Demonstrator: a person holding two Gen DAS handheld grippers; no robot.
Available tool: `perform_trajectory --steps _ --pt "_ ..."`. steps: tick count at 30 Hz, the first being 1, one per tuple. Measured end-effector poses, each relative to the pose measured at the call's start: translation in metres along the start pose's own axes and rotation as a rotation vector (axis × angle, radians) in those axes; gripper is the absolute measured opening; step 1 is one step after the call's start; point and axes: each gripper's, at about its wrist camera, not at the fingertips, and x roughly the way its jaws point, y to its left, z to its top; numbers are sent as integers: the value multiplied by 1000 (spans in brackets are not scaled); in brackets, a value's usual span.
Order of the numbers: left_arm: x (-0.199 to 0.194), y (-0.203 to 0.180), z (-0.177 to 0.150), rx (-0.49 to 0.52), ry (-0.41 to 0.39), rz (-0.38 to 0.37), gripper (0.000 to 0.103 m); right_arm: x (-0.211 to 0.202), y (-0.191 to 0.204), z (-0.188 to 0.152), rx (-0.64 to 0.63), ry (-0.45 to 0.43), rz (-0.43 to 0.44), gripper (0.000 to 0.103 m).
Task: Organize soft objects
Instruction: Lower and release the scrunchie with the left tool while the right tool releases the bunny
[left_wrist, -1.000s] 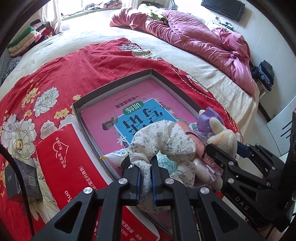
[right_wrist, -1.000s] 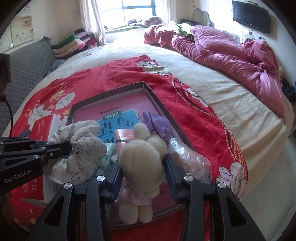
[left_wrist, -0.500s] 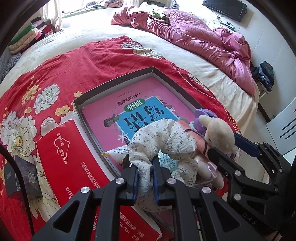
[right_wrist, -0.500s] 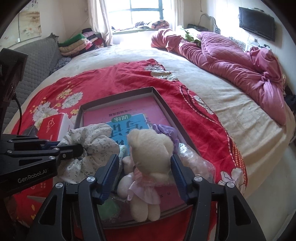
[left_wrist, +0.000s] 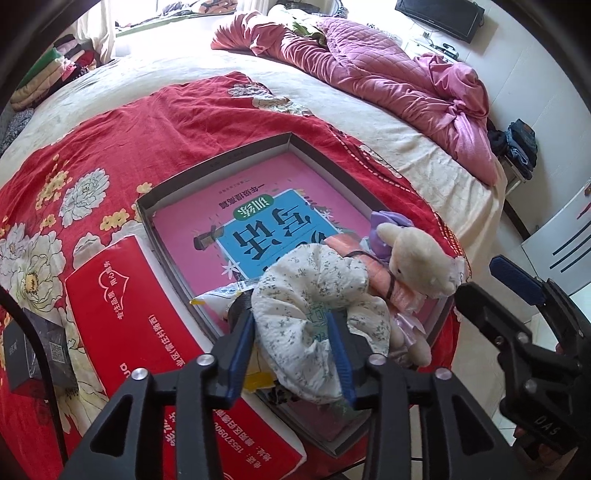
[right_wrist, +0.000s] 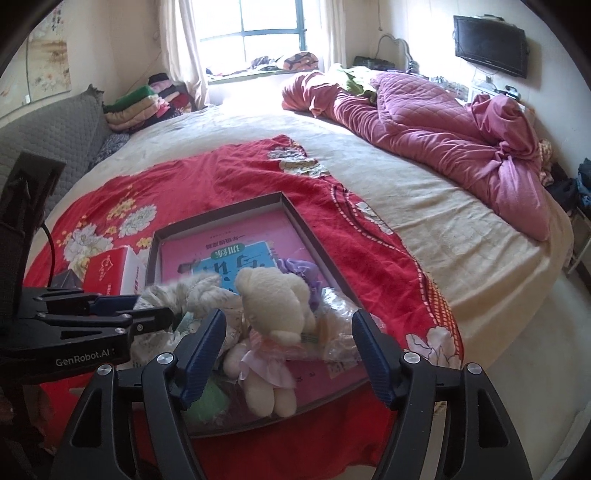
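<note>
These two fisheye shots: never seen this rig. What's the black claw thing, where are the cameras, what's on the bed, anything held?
No robot here: a person carries a hand-held gripper in each hand, and a fisheye camera on each one looks forward along its two fingers.

The left wrist view shows the left hand-held gripper from behind; the right wrist view shows the right hand-held gripper.

On the red floral blanket lies a shallow box tray with a pink book in it. Beside it lies a red tissue pack.

The left jaws are opening around a floral fabric scrunchie. The right jaws are opening too, clear of the cream plush bear, which lies in the tray. Nothing looks firmly held.
</note>
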Motion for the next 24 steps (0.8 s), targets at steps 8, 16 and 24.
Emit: perform_trajectory --steps 8,16,24 --pt "-12 -7 -4 18 -35 51 83 -15 -7 2 23 -26 -22 73" --pt "-37 -3 -8 12 -91 53 83 -32 -8 3 33 -57 -36 73" --pt "-67 -9 -17 39 -159 65 83 -46 -4 1 38 -77 -41 75"
